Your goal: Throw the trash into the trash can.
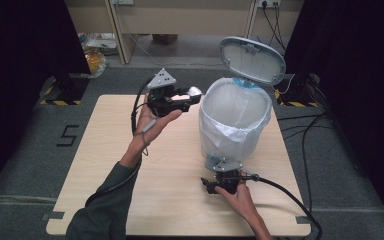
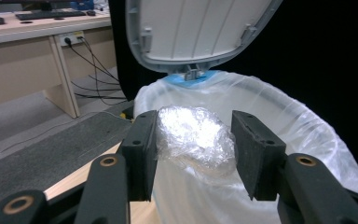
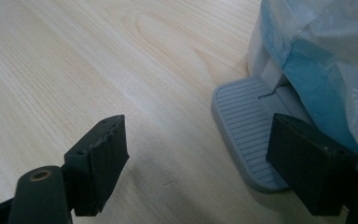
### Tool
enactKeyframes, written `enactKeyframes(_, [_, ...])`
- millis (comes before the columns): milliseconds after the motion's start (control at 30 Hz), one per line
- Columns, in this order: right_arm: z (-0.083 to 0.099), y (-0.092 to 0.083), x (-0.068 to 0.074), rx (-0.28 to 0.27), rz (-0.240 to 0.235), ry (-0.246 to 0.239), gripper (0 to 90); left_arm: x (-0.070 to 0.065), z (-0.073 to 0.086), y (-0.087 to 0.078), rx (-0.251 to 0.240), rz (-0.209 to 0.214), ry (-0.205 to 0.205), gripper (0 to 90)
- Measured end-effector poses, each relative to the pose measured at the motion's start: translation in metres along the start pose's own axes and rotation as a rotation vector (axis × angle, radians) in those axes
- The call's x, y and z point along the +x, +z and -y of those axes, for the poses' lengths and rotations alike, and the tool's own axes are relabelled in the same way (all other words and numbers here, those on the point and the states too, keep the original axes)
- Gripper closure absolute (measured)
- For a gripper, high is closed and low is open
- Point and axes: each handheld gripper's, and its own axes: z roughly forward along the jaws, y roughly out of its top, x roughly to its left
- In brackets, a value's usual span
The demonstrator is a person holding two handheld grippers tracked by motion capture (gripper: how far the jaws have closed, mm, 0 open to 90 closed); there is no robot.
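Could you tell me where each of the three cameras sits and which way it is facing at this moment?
High view: above the person's side of the table, looking forward and down on the lined bin; both forearms, left gripper and right gripper show.
Left gripper view: rides the left gripper, facing the bin's rim and raised lid; its jaws flank a crumpled plastic wad.
Right gripper view: rides the right gripper, low over the table, facing the bin's grey pedal; its jaws stand apart.
Shared: all three see the bin.
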Motion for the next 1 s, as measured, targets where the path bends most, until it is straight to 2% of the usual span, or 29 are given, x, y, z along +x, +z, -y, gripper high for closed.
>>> enactKeyframes(600, [0.0, 0.0, -0.001, 0.002, -0.004, 0.0, 20.2, -0.027, -0.006, 0.045, 0.025, 0.063, 0.01, 52.2])
enactKeyframes(1000, [0.0, 0.0, -0.001, 0.001, -0.005, -0.003, 20.2, -0.034, -0.001, 0.068, 0.063, 0.066, 0.016, 51.6])
